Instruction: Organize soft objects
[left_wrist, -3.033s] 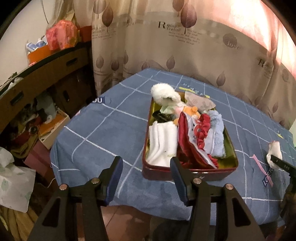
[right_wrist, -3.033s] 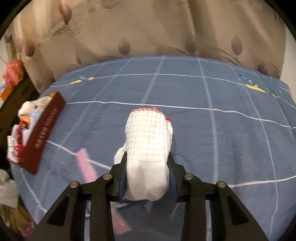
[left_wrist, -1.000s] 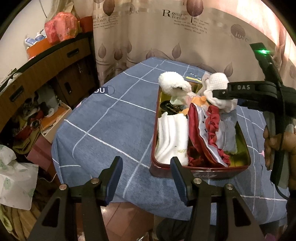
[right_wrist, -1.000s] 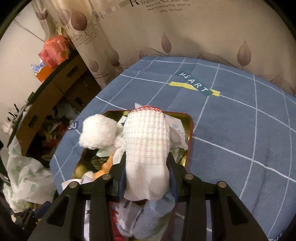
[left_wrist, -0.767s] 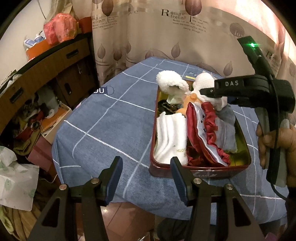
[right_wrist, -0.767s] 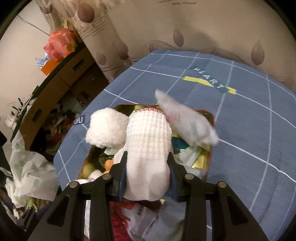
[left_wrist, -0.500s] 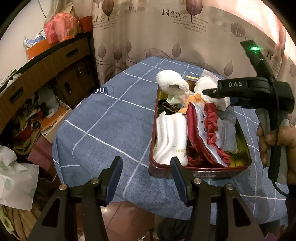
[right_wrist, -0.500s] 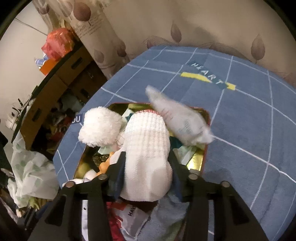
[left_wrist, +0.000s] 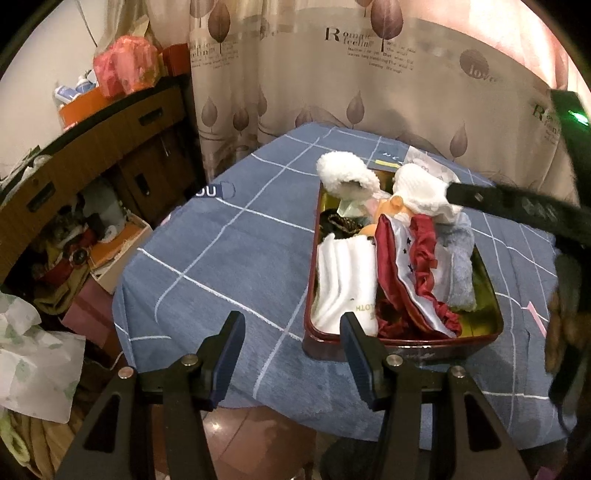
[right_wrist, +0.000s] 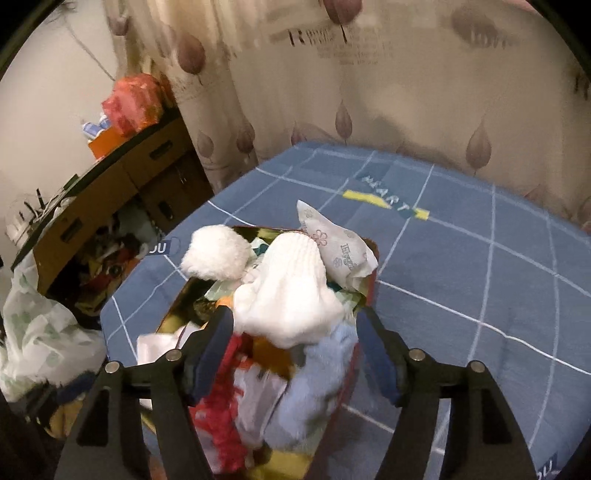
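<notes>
A dark red tin (left_wrist: 402, 345) sits on the blue checked tablecloth, full of soft things: a folded white cloth (left_wrist: 345, 284), red satin fabric (left_wrist: 413, 258), a light blue towel (left_wrist: 460, 266) and a fluffy white piece (left_wrist: 345, 177). The white knitted sock (right_wrist: 291, 295) lies on the pile in the tin; it also shows in the left wrist view (left_wrist: 421, 190). My right gripper (right_wrist: 295, 350) is open just above the tin, its jaws apart either side of the sock. My left gripper (left_wrist: 291, 354) is open and empty at the table's near edge, before the tin.
A diaper pack (right_wrist: 336, 251) leans at the tin's far end. A wooden cabinet (left_wrist: 92, 147) with clutter stands at the left. A curtain (left_wrist: 369, 74) hangs behind the table. White bags (left_wrist: 29, 362) lie on the floor at the lower left.
My right gripper carried the white sock from the tablecloth over the tin, then opened; the sock now rests on the pile. My left gripper stayed still and open.
</notes>
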